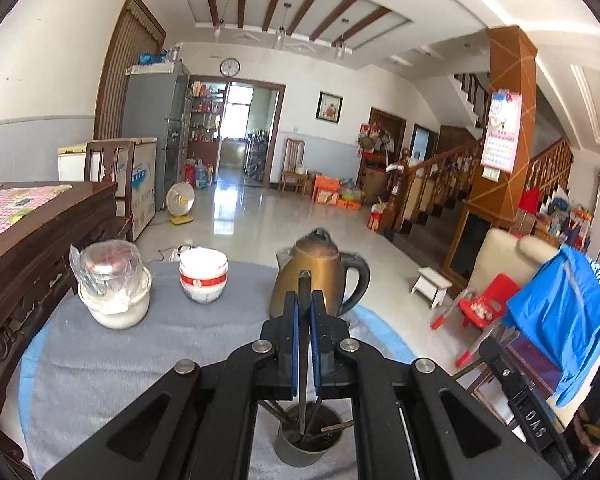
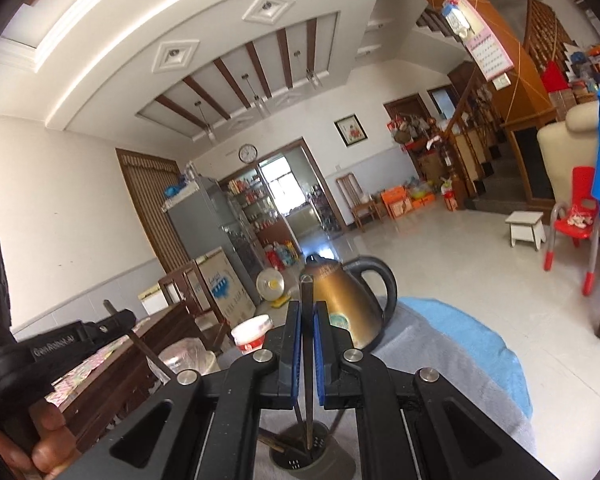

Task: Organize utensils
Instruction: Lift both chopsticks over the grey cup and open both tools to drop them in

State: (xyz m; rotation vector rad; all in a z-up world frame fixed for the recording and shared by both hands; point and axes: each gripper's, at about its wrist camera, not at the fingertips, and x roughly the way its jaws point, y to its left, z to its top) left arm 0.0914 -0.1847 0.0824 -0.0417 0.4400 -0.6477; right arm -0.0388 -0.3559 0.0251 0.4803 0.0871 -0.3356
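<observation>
Down at the bottom centre of both views stands a grey utensil holder, with several dark sticks leaning inside it. From it rises a dark chopstick, upright through the middle of the left wrist frame, and the left tongs are pressed together on it, blue pads against either side. In the right wrist view a second dark chopstick stands the same way, its lower end in the holder, pinched by the right tongs. At the left edge of that frame the left tongs show again, gripping their stick, with the person's fingers below. Behind the tips sits a bronze kettle with a black handle. To the upper left of the holder, in the left wrist view, are a red-and-white bowl stack and a white jar wrapped in clear plastic. All rest on a desk covered with grey-and-blue cloth.
</observation>
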